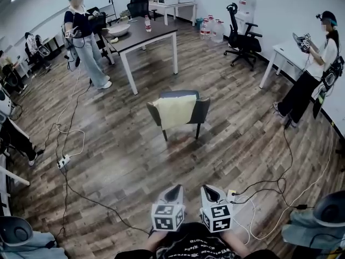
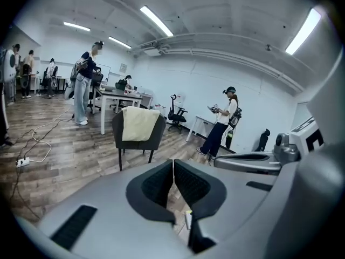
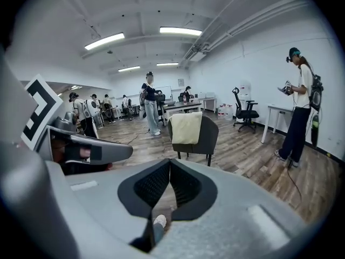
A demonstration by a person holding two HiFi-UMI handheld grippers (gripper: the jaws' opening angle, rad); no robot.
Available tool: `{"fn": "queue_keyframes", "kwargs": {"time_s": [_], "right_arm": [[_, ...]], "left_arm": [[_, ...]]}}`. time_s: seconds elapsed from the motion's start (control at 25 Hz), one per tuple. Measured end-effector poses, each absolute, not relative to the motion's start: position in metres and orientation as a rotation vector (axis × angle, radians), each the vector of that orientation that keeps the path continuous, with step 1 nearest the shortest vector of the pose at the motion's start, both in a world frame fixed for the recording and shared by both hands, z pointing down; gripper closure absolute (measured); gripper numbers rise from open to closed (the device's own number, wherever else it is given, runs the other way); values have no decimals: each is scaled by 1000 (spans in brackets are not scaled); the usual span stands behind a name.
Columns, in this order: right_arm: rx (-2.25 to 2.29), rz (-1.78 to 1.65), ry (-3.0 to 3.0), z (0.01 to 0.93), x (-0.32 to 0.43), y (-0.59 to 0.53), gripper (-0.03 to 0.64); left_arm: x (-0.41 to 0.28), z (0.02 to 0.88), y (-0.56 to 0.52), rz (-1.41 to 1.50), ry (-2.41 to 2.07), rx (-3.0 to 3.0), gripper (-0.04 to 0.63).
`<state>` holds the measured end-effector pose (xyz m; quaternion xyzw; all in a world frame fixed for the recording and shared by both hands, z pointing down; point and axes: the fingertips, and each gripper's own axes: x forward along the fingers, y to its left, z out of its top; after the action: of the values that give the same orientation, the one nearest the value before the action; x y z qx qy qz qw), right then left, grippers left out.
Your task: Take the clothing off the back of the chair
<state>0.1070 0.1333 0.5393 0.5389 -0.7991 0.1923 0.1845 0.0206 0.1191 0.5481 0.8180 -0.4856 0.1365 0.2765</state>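
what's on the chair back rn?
A pale yellow garment is draped over the chair back, hanging down the side facing us. How far it hangs on the seat side is hidden by the backrest.

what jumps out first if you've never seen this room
A pale yellow garment is draped over the back of a dark chair standing alone mid-floor. Nearer the camera, the left gripper and right gripper point toward it, both shut and empty. A corded power strip lies on the floor at left.

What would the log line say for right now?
stage: before grasp | left claw: shut, empty | right claw: shut, empty | yellow cloth: draped over chair back, untouched | claws: apart from chair
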Motion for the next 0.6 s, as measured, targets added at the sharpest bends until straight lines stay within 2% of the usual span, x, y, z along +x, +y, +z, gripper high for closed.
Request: {"fn": "queue_keyframes", "kwargs": {"time_s": [0.6], "right_arm": [[1564, 571, -2179, 539, 90, 12, 612]], "left_arm": [[-12, 552, -17, 382, -1297, 2165, 580]]}}
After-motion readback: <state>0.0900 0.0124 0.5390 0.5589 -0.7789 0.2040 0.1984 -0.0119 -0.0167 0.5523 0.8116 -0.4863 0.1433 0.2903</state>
